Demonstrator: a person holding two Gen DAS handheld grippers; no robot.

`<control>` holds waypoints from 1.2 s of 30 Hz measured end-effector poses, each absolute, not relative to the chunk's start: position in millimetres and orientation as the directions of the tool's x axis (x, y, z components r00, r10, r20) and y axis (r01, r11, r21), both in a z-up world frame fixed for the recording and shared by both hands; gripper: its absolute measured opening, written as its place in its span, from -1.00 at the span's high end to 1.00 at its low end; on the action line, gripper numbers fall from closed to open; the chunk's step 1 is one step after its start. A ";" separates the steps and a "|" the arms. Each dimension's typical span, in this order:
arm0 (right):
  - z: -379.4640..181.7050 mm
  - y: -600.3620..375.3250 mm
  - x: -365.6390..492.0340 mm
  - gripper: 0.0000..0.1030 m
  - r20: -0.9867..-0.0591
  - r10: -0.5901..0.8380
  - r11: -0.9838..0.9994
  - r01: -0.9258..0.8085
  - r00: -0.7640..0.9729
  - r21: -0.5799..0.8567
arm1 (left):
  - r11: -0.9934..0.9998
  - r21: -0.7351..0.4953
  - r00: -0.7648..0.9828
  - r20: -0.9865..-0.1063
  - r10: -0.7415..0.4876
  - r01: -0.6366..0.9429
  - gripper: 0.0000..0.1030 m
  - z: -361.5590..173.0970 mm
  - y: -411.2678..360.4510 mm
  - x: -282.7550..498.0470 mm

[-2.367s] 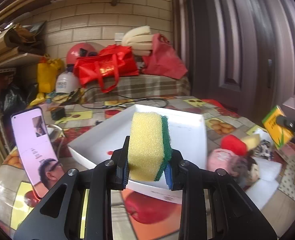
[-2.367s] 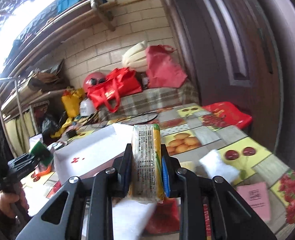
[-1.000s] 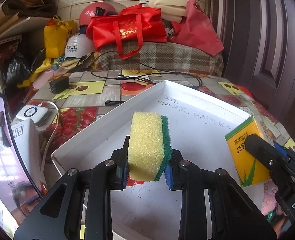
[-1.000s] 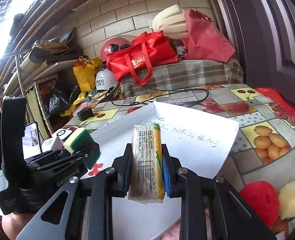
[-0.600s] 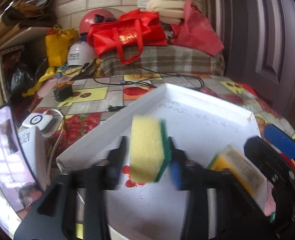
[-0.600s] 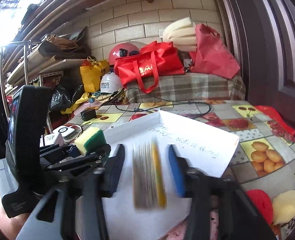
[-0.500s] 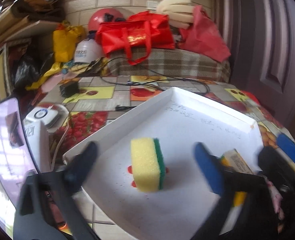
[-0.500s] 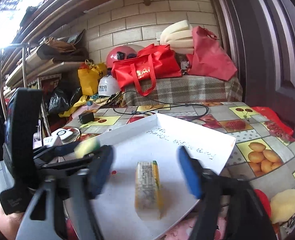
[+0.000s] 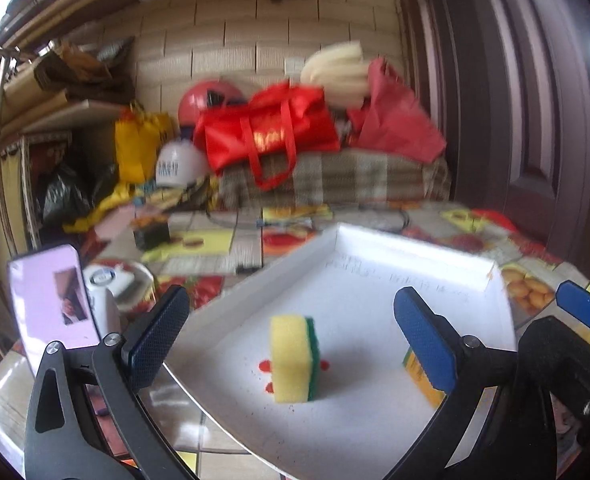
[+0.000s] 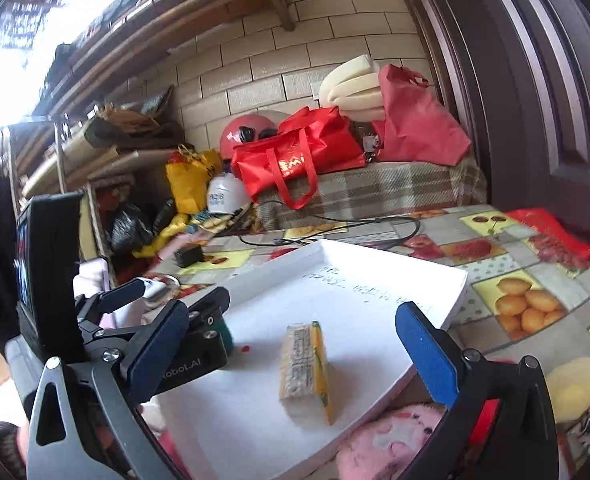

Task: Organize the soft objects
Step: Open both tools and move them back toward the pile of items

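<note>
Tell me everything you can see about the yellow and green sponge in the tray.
The sponge is a soft-looking block: thick yellow foam with a thin green scouring layer on its right side. It stands upright on a narrow edge on the floor of the white tray, beside small red marks. Nothing grips it; the left gripper is open around it, pads clear.

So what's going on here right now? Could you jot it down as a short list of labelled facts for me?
Setting: cluttered room, table with fruit-print cloth
Container: white tray on the table
In tray: sponge, yellow with a green side, standing on edge; yellow packet, also on edge
Left claw: open, empty, sponge between its fingers but untouched
Right claw: open, empty, packet between its fingers
Outside tray: pink plush toy at the near edge
Nearby: phone propped upright
</note>
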State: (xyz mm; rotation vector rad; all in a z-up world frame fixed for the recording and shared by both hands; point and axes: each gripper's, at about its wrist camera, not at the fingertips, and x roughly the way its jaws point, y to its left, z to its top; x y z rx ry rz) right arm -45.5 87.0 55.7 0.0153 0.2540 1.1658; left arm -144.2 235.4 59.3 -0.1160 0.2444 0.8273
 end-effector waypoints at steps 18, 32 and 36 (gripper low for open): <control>64.0 29.3 -68.2 -1.00 -0.068 0.893 0.447 -0.894 0.444 0.028 | 0.779 -0.183 0.794 -0.260 0.549 -0.599 -1.00 58.7 211.9 -160.7; 61.1 -95.1 12.3 -1.00 -0.417 0.789 0.546 -0.826 0.452 0.137 | 0.996 -0.080 0.805 -0.587 -0.084 0.045 -0.99 40.7 79.1 -91.7; 52.8 -65.9 -0.4 -1.00 -0.524 0.773 0.482 -0.868 0.357 0.120 | 0.995 -0.046 0.772 -0.628 -0.100 0.091 -0.99 36.7 59.5 -90.5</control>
